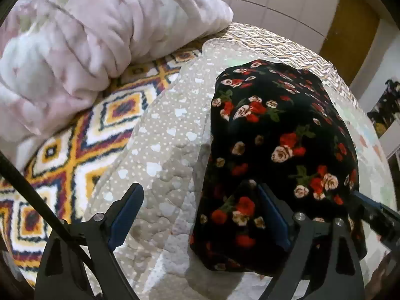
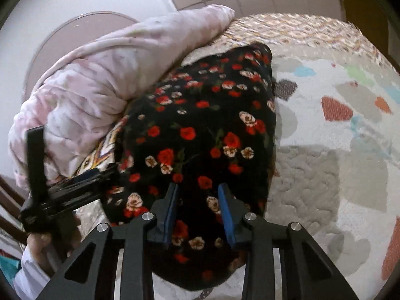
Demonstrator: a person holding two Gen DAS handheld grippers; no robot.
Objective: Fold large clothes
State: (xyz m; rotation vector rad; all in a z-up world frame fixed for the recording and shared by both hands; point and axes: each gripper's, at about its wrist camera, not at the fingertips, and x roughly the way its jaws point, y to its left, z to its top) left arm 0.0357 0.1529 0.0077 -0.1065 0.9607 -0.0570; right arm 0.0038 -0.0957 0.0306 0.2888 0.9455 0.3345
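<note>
**A:** Left wrist view first: where is the garment?

**B:** A black floral garment [image 1: 275, 135], folded into a compact bundle, lies on the beige quilt [image 1: 160, 155] that covers the bed. Its far end reaches toward the bed's far edge, its near end toward the near edge.

**A:** And the left gripper [image 1: 200, 215]?

**B:** Spread wide and released. One finger [image 1: 127, 212] hangs over bare quilt; the other sits at the bundle's near left corner. Nothing is pinched.

**A:** The right gripper [image 2: 198, 215]?

**B:** Seen in the right wrist view, its jaws stand narrow above the garment's near end. I cannot tell whether the pads touch the cloth.

**A:** Any containers?

**B:** None that I can make out. A pink blanket [image 1: 82, 37] is heaped at the bed's far left corner, on a patterned geometric spread [image 1: 82, 135].

**A:** The person?

**B:** A hand [image 2: 47, 245] grips the left tool at the lower left.
</note>
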